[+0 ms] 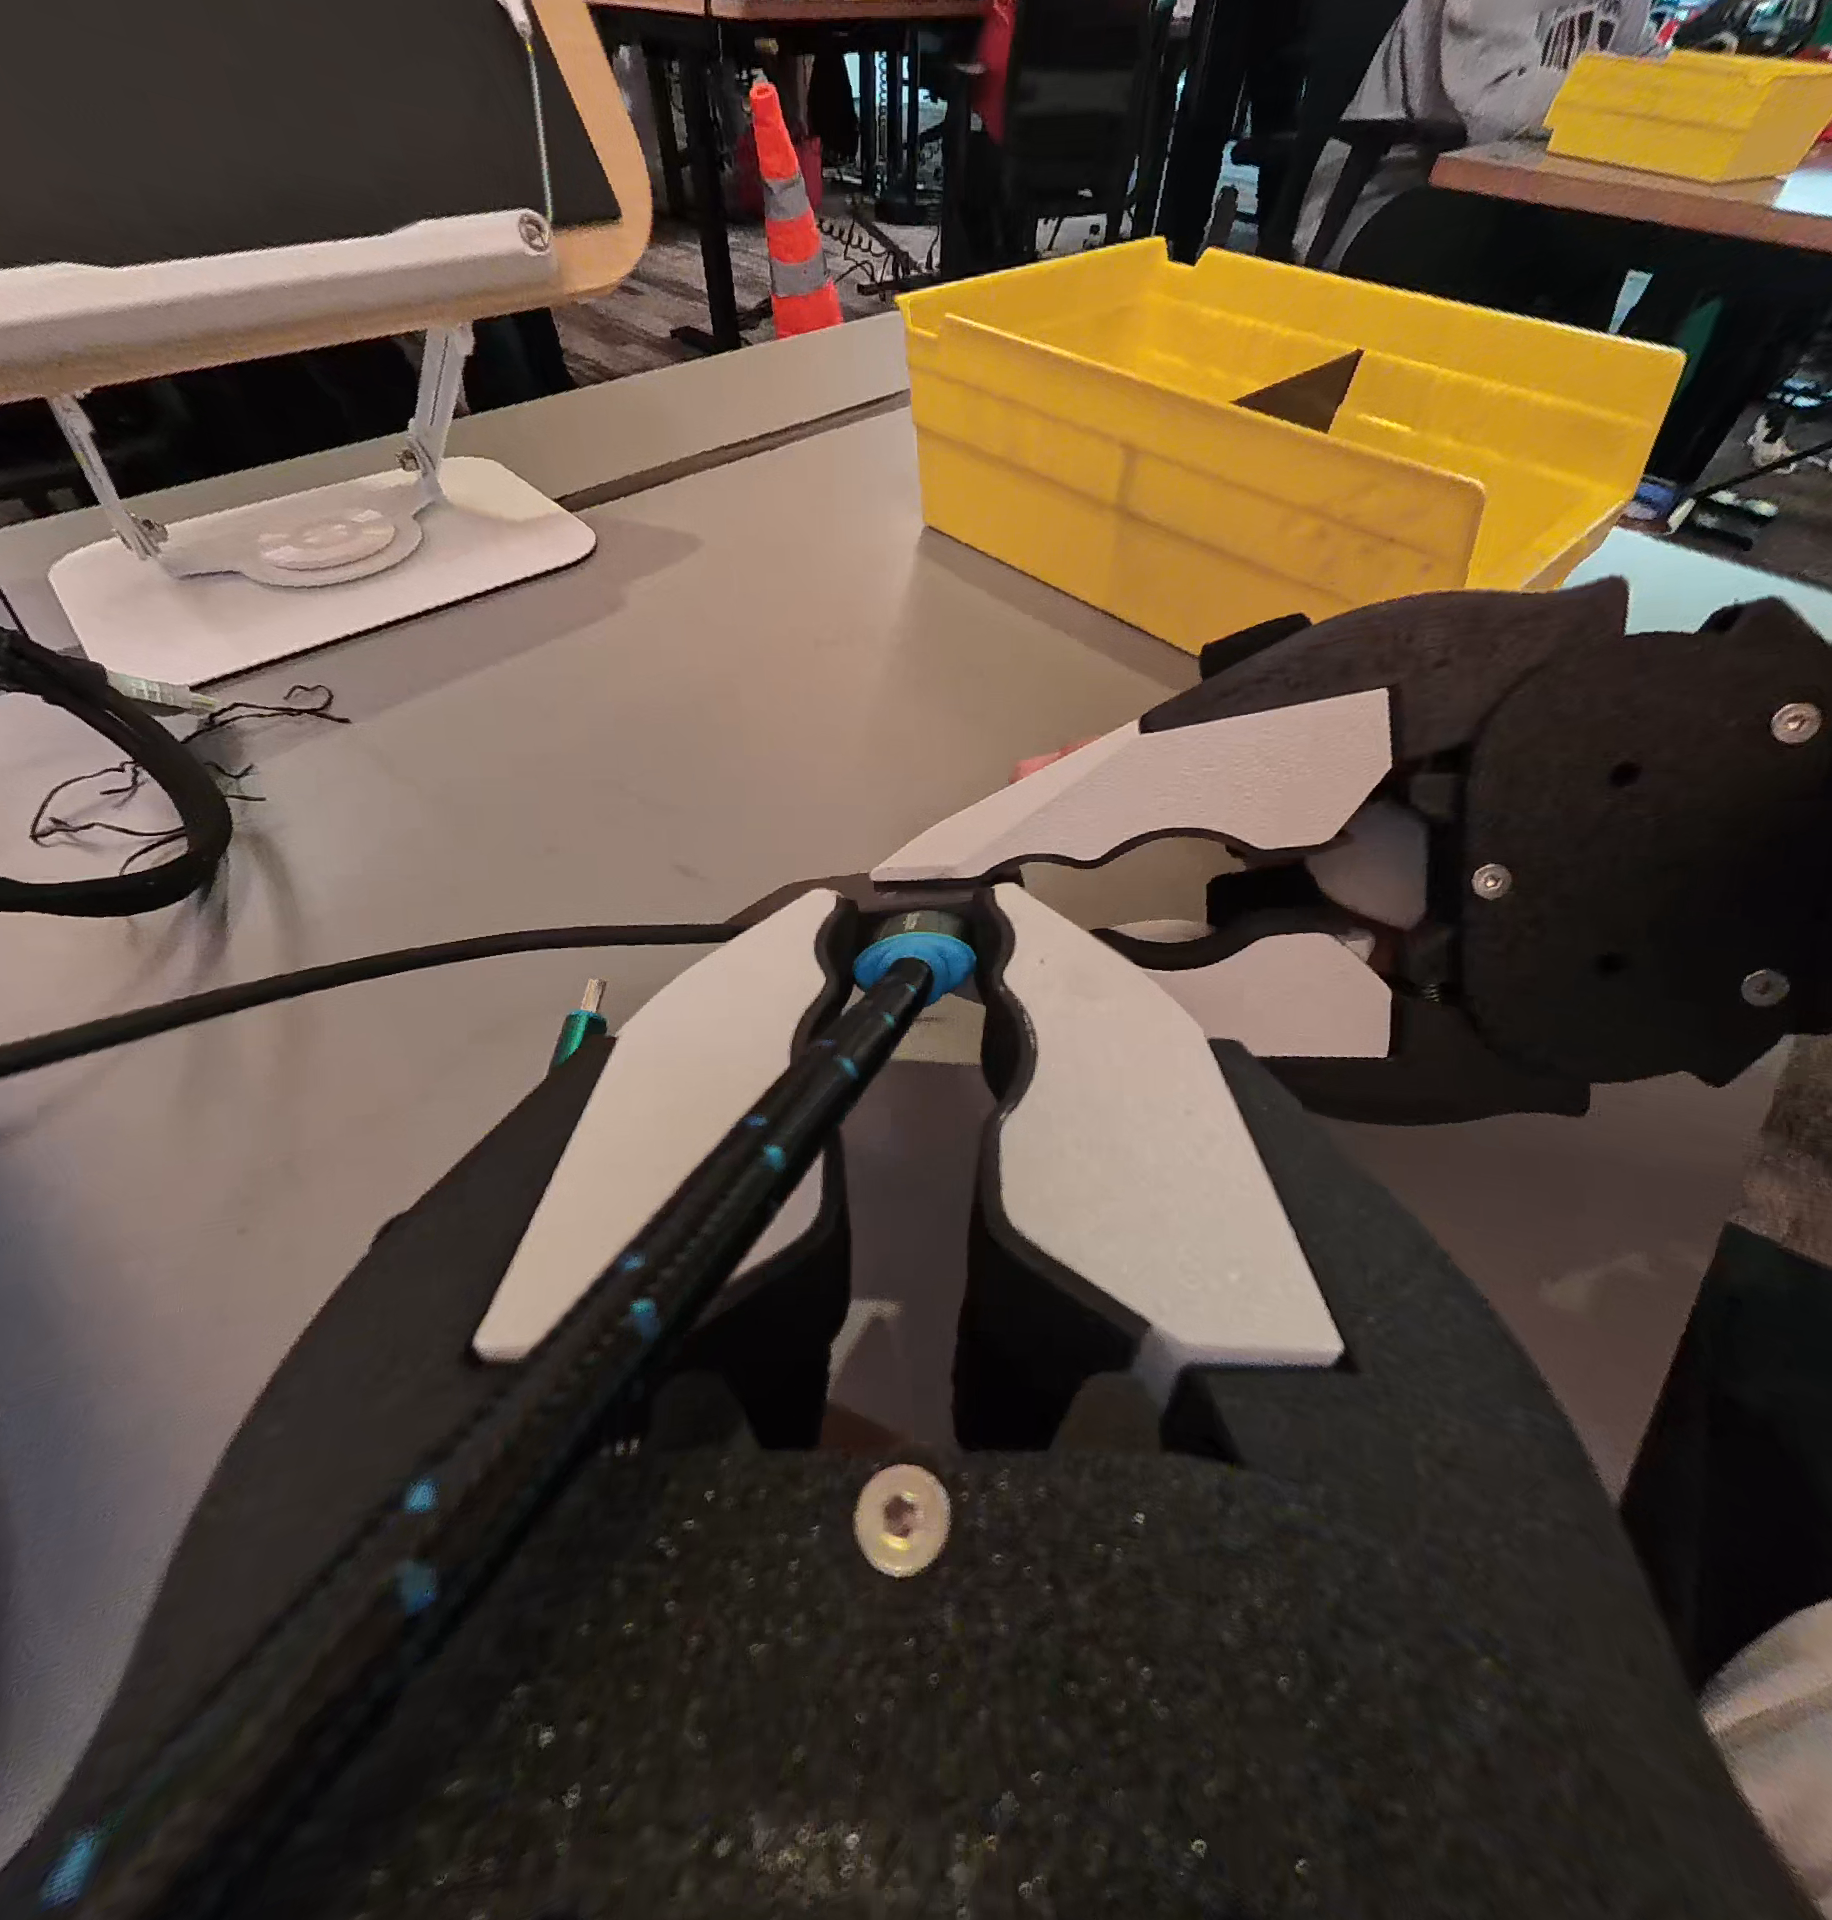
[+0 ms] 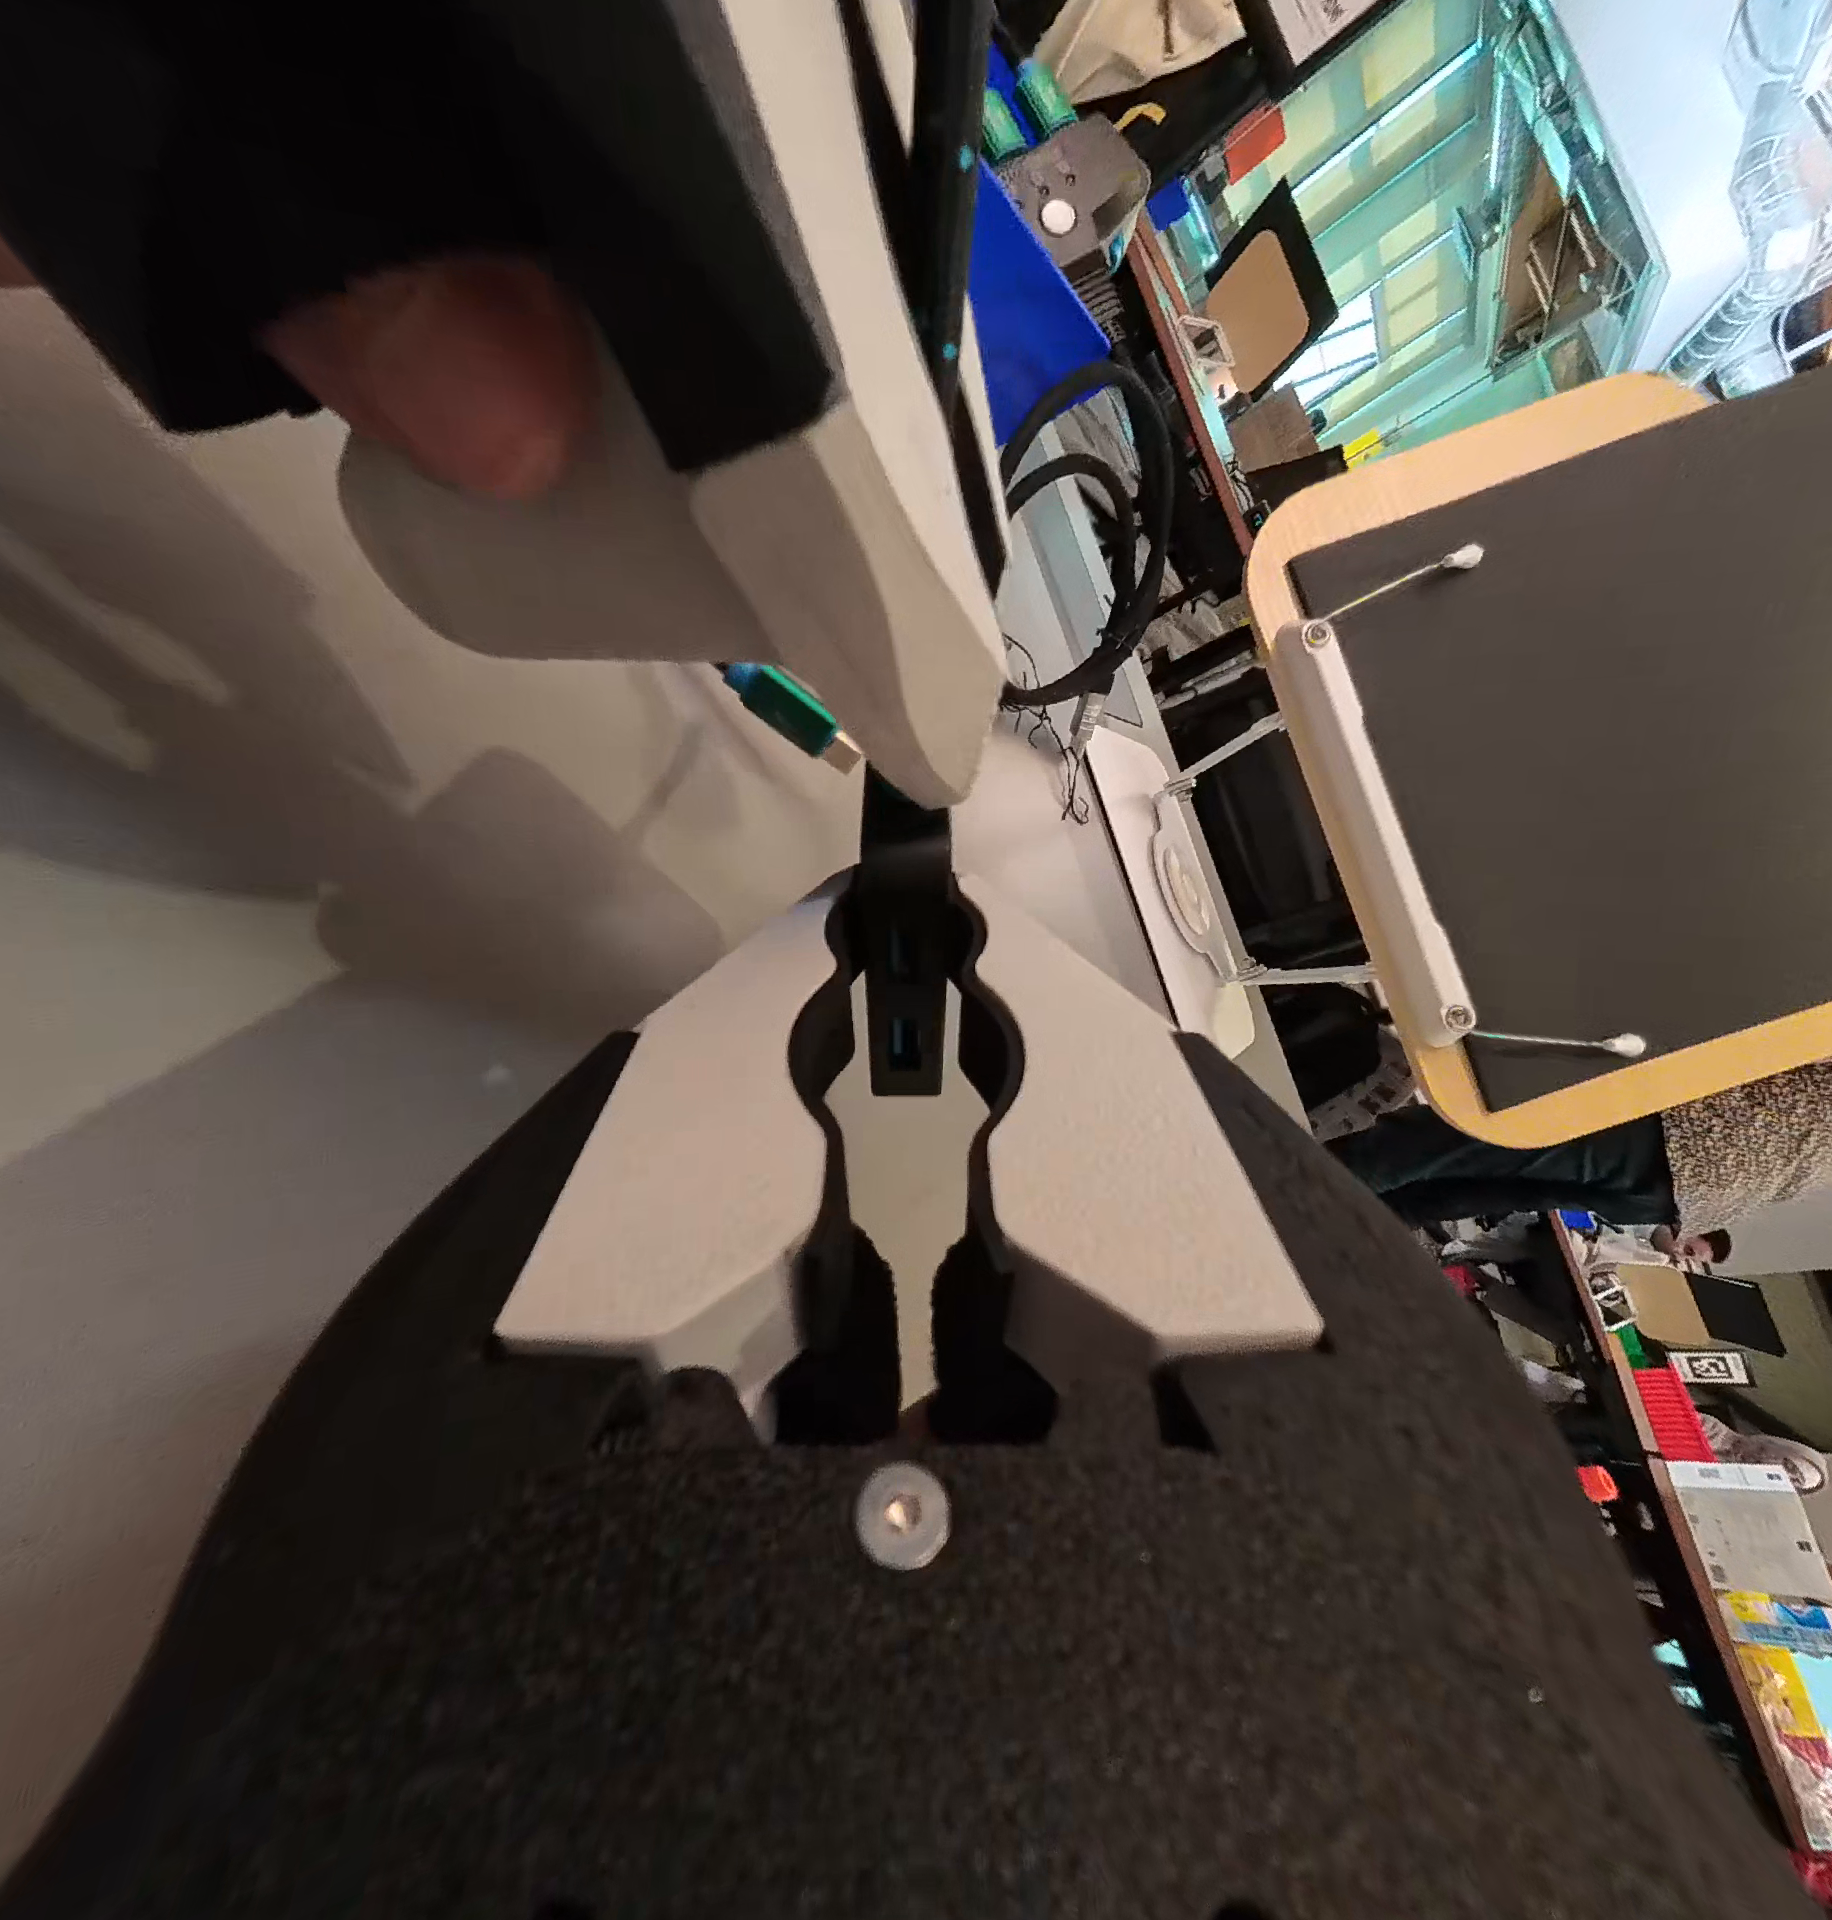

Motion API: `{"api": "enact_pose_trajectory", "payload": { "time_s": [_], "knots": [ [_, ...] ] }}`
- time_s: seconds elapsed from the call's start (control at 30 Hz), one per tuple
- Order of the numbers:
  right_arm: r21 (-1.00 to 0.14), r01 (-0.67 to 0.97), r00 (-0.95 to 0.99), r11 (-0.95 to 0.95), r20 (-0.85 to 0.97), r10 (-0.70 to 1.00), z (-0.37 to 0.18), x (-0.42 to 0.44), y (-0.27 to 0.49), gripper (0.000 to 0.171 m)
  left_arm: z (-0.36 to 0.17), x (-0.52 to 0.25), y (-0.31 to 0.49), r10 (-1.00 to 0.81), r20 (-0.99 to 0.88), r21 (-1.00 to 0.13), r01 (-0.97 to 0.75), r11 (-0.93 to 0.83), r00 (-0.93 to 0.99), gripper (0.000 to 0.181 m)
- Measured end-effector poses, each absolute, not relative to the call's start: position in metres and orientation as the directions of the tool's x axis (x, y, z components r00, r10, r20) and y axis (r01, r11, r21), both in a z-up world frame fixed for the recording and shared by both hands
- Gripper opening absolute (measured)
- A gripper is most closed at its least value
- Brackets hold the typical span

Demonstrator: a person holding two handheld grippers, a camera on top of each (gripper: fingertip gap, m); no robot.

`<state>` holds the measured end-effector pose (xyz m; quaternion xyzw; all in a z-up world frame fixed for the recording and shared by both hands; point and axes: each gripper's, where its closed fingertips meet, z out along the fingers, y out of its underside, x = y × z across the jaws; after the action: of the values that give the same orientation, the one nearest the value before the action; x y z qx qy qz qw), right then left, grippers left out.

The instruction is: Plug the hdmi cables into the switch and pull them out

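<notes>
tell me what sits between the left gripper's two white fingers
In the left wrist view, the blue-collared plug of the black braided cable sits clamped between the left gripper's white fingers.

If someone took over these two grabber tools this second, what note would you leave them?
Left gripper: shut on the blue-collared cable plug; its braided cable runs back over the tool.
Right gripper: shut on the black switch, held edge-on, two ports showing.
The two tools meet tip to tip above the grey table.
A spare green plug lies loose on the table.
Whether the held plug is fully seated cannot be seen.
Left: finish plugging if needed, then pull the cables out.
</notes>
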<state>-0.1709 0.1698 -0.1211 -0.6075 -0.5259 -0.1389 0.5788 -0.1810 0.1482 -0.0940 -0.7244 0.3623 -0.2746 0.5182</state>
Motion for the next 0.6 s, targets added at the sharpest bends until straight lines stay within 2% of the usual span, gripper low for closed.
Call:
{"api": "enact_pose_trajectory", "payload": {
  "time_s": [0.2,0.23,0.27,0.3,0.37,0.5,0.6],
  "knots": [
    [-0.553,0.801,0.410,0.229,0.786,0.461,-0.119,-0.175,0.174,0.013,-0.089,-0.185,0.147,-0.816,0.034,-0.952,-0.229,-0.202,0.577,0.021],
    [-0.531,0.824,0.403,0.198,0.795,0.453,-0.122,-0.169,0.178,0.012,-0.077,-0.184,0.141,-0.837,0.040,-0.970,-0.180,-0.163,0.546,0.022],
    [-0.439,0.894,0.357,0.090,0.819,0.449,-0.140,-0.147,0.189,0.013,-0.058,-0.186,0.134,-0.857,0.040,-0.986,-0.121,-0.118,0.513,0.021],
    [-0.372,0.928,0.316,0.034,0.830,0.460,-0.159,-0.125,0.197,0.012,-0.049,-0.192,0.134,-0.844,-0.002,-0.987,-0.139,-0.086,0.536,0.021],
    [-0.433,0.901,0.381,0.001,0.794,0.473,-0.164,-0.099,0.200,0.012,-0.042,-0.205,0.140,-0.809,-0.087,-0.979,-0.202,-0.039,0.582,0.021],
    [-0.532,0.846,0.493,-0.042,0.749,0.443,-0.144,-0.076,0.203,0.012,-0.071,-0.223,0.148,-0.796,0.017,-0.961,-0.209,-0.180,0.605,0.021],
    [-0.595,0.803,0.551,-0.037,0.717,0.428,-0.134,-0.079,0.202,0.012,-0.088,-0.218,0.136,-0.822,0.131,-0.943,-0.187,-0.276,0.555,0.021]
  ]
}}
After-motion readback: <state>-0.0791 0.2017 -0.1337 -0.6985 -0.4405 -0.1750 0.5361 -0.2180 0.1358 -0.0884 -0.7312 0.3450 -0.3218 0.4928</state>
